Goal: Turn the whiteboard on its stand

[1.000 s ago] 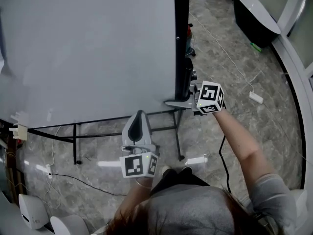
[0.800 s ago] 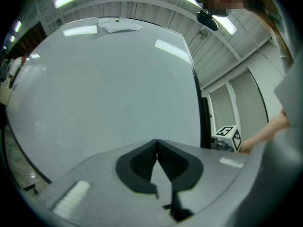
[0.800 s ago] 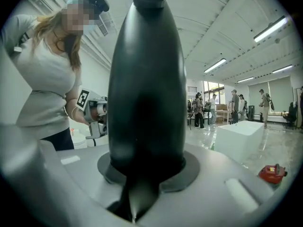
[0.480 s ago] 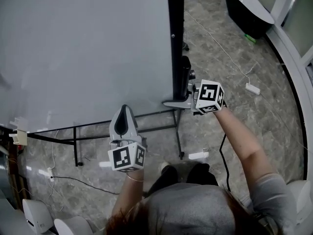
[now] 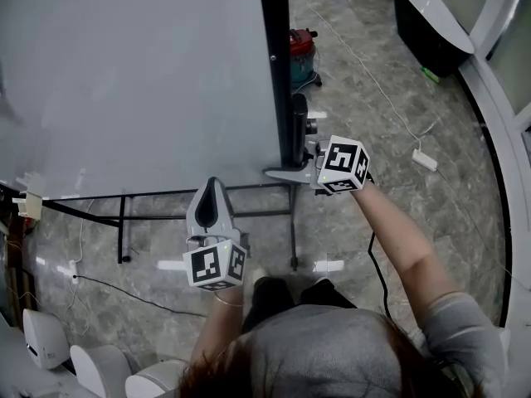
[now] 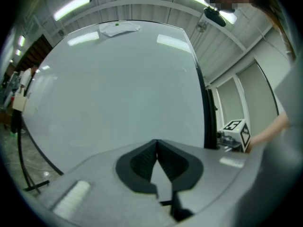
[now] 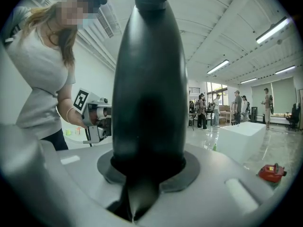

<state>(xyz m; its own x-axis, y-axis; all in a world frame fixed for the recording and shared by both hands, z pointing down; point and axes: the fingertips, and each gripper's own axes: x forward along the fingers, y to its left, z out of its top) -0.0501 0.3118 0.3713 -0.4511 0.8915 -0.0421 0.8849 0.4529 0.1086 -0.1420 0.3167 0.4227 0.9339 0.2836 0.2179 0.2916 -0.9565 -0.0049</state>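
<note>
Currently mid-turn, I'd say: right gripper clamps the black upright beside the whiteboard; left gripper is closed and empty near its lower edge. Next: keep that grip and swing the board.

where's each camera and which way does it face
Head view: on the head, steeply down at the whiteboard; forearms, left gripper, right gripper show.
Left gripper view: on that gripper, facing the whiteboard's face; shut jaws show.
Right gripper view: on that gripper, along the whiteboard's black edge in its jaws; torso shows.
Both gripper views show the other gripper.
</note>
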